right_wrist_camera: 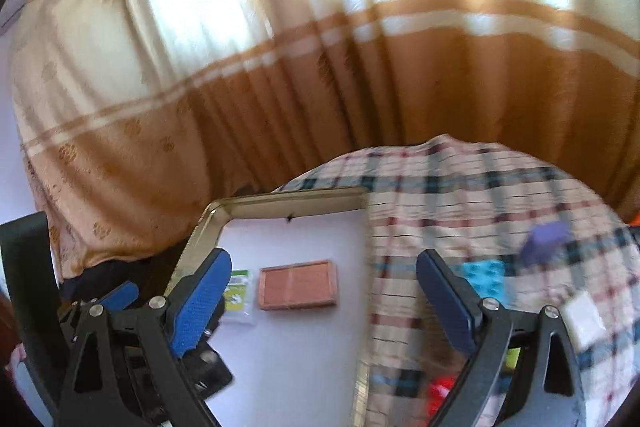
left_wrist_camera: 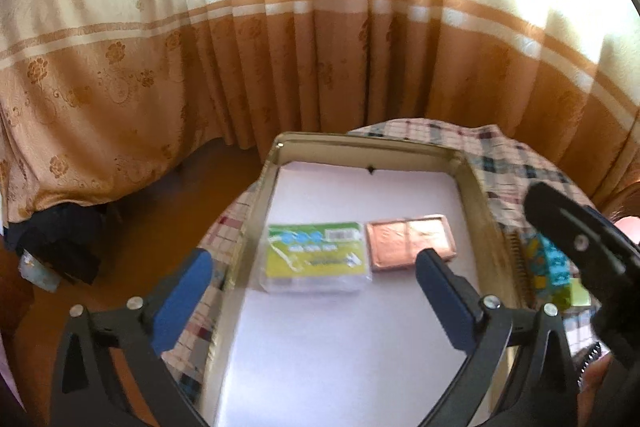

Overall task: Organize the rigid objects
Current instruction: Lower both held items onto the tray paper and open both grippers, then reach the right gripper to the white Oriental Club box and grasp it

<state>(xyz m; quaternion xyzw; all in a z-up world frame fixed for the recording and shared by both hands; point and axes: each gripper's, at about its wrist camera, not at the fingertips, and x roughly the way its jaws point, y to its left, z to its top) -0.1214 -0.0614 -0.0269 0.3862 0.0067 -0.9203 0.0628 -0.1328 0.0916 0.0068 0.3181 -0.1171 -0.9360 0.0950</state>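
A shallow metal tin lined in white lies on a plaid cloth. Inside it, side by side, are a clear box with a green and yellow label and a flat copper-pink case. My left gripper hovers over the tin, open, its blue pads astride the labelled box and touching nothing. In the right wrist view my right gripper is also open, with nothing held, above the tin's right rim; the pink case and part of the labelled box lie beyond it.
The plaid cloth covers a round table. Loose items lie on it right of the tin: a teal piece, a purple block, a white piece. A spiral-bound notebook sits by the tin's right wall. A curtain hangs behind.
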